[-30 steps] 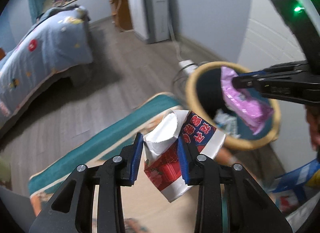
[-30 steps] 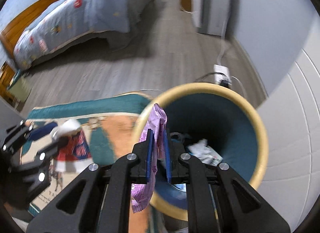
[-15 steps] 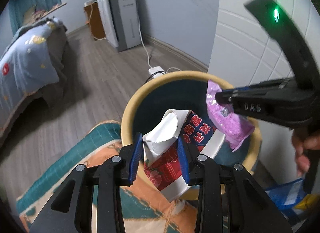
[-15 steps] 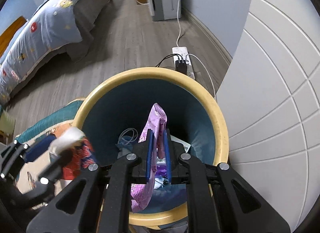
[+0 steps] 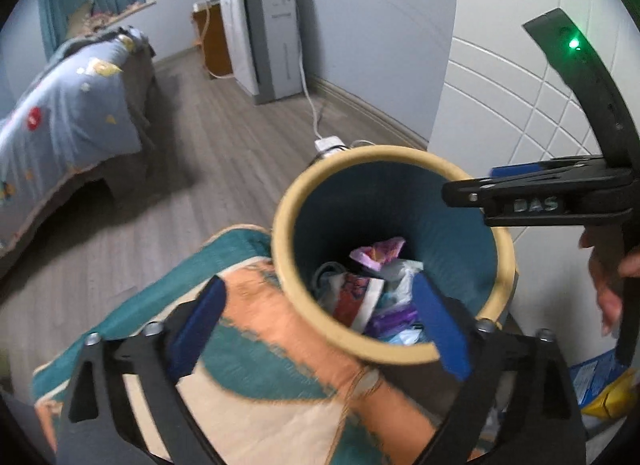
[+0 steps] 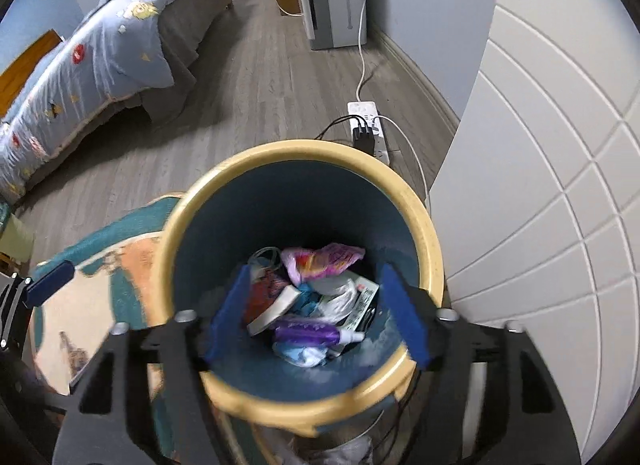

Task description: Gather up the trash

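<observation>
Left tool (image 5: 320, 325), right tool (image 6: 318, 313) just opened; empty

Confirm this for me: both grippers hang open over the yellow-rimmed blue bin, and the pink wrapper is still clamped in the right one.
Not quite. The pink wrapper lies inside the yellow-rimmed blue bin on the other trash; nothing is between the right gripper's fingers, which have just been opening. The right wrist view shows it. Both grippers, the left gripper included, do hang open over the bin.

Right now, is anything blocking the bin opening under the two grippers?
Nothing visible. The bin mouth is clear; the left gripper and right gripper are open and empty, their jaws having just been opening.
</observation>
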The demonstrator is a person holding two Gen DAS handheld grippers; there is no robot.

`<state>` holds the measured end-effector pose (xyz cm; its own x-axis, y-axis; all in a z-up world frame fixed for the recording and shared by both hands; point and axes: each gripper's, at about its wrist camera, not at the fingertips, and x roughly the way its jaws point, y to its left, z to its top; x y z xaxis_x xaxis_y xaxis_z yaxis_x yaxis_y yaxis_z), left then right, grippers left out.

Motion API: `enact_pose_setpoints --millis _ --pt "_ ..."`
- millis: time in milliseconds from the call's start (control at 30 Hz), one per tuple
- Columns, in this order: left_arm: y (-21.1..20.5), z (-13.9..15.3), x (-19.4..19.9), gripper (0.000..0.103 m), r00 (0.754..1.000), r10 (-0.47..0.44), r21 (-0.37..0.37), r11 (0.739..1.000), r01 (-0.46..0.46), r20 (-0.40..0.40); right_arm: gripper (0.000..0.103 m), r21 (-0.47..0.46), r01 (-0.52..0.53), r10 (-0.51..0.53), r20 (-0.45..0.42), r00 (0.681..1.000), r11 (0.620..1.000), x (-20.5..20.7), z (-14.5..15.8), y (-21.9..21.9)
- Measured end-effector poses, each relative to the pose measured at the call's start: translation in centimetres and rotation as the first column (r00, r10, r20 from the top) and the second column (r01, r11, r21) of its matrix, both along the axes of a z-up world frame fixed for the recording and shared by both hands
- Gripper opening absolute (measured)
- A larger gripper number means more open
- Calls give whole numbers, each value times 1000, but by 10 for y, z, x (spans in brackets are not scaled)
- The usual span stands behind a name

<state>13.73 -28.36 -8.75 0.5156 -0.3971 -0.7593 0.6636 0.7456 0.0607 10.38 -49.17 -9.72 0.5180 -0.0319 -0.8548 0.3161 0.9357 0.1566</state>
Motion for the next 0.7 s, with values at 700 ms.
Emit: enact_pose_setpoints --millis 700 --pt "78 94 -89 98 984 180 -102 978 -179 -2 97 -63 57 -48 140 989 996 -137 85 40"
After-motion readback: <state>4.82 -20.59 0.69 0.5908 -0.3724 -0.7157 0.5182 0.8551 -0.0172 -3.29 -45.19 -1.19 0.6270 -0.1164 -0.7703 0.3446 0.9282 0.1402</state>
